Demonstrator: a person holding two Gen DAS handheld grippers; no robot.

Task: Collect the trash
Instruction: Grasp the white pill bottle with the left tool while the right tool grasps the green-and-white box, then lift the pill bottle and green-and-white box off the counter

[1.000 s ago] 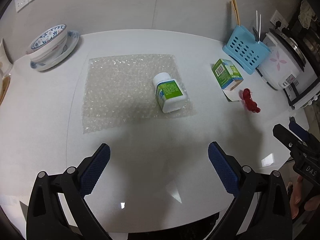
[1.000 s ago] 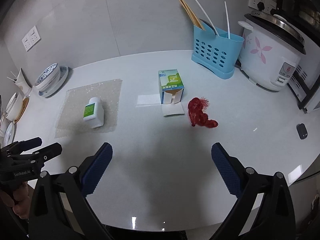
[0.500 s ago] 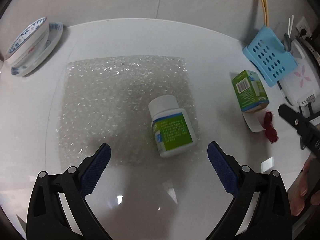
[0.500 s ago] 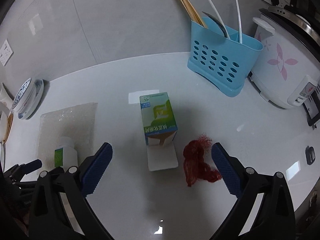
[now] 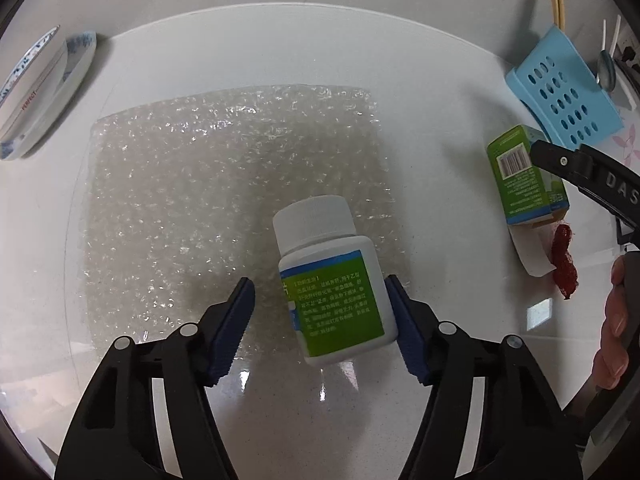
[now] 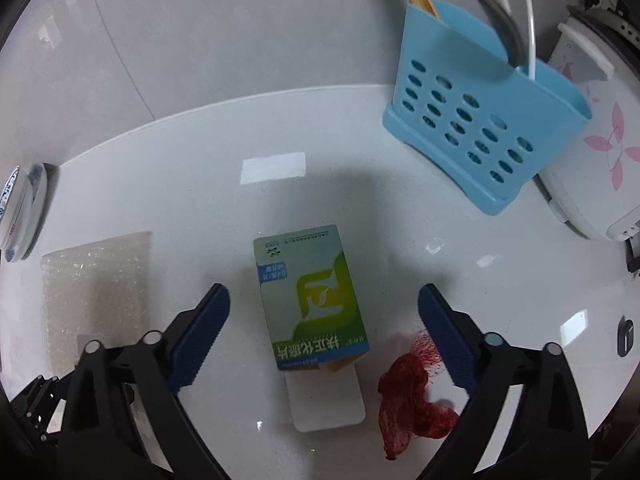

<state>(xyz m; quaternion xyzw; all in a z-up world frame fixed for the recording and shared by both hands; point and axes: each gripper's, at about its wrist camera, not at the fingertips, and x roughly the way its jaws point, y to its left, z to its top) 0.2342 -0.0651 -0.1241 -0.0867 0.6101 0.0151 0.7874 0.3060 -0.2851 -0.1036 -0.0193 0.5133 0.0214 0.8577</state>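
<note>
Left gripper [image 5: 320, 320] hangs steeply over the white countertop [image 5: 440, 92], its blue-padded jaws closing around a white pill bottle [image 5: 334, 280] that lies on its side between them; the right-hand pad touches or nearly touches the bottle's flank, while a gap shows at the left-hand pad, so the bottle is not yet pinched. The bottle's long axis runs away from the camera, tilted a little to the left, with its white cap at the far end and its base toward the gripper; the green label faces up. It rests on the near right corner of a sheet of bubble wrap [image 5: 208, 184] spread flat on the counter, with its base sticking out past the sheet's near edge. Blue-and-white dishes [image 5: 44, 88] stand at the far left against the pale tiled wall. Further right, the right gripper [image 6: 322, 330] is spread wide and closing, straddling a green and white carton [image 6: 310, 300] without touching it. The carton lies flat, long axis away from the camera, its opened flap end nearest, a white paper leaflet [image 6: 326, 400] poking out onto the counter. Just right of the leaflet sits a wad of red mesh netting [image 6: 414, 392], partly behind the right-hand jaw. Beyond stand a blue perforated utensil holder [image 6: 472, 128] with chopsticks, and a white rice cooker [image 6: 600, 152] with pink flowers.
</note>
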